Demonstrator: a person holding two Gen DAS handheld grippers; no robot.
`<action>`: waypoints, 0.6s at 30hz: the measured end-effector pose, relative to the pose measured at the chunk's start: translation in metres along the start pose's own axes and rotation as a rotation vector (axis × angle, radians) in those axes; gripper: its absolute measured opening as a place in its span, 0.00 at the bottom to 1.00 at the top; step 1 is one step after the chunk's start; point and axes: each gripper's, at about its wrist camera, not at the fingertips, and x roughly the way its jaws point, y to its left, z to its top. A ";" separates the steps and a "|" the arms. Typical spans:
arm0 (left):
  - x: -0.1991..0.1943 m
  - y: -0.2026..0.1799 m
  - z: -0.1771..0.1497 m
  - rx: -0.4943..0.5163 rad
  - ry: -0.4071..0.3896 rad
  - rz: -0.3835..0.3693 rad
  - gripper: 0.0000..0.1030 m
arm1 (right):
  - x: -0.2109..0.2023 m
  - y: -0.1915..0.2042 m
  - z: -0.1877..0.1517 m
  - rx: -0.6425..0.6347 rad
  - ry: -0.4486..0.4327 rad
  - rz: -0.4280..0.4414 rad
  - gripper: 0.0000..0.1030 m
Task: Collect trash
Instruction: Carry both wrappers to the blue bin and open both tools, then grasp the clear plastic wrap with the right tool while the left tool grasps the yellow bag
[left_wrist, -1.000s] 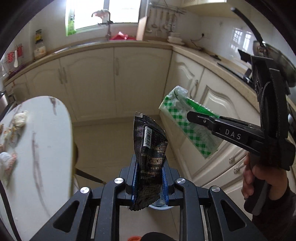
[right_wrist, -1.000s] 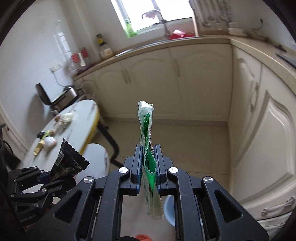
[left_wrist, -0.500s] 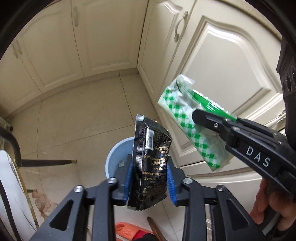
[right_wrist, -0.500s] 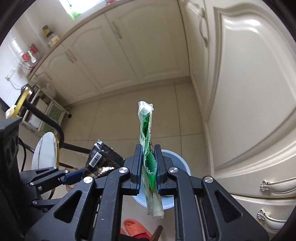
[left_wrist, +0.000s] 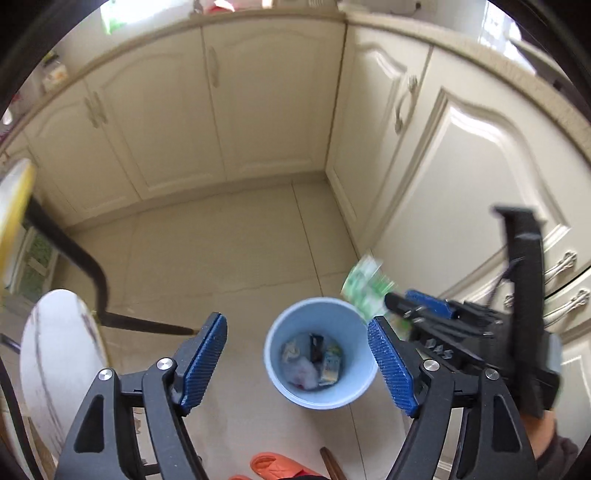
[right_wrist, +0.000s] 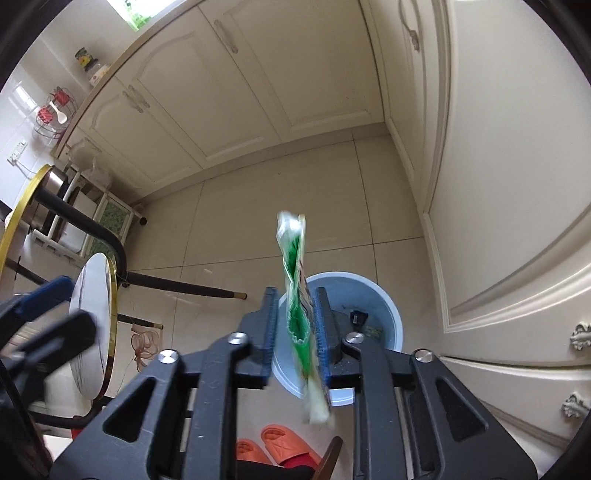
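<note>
Left tool (left_wrist: 297, 363) gapes empty above the blue bin (left_wrist: 354, 391). Right tool (right_wrist: 295, 326) looks loosened around the green wrapper (right_wrist: 295, 280), blur makes that unsure. Risk: wrapper hangs at the bin's rim; light film could flutter onto the floor.

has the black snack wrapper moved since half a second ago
Yes. It has left the left gripper, whose fingers now stand open, and dropped into the blue trash bin, where the black wrapper lies among other trash.
</note>
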 end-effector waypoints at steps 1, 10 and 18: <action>-0.010 0.000 -0.001 -0.001 -0.014 0.006 0.72 | -0.003 0.001 -0.001 0.010 -0.003 -0.002 0.57; -0.126 0.015 -0.053 0.005 -0.207 0.004 0.77 | -0.072 0.057 -0.010 -0.076 -0.118 0.060 0.75; -0.239 0.063 -0.122 -0.040 -0.397 0.133 0.93 | -0.147 0.165 -0.024 -0.294 -0.227 0.148 0.88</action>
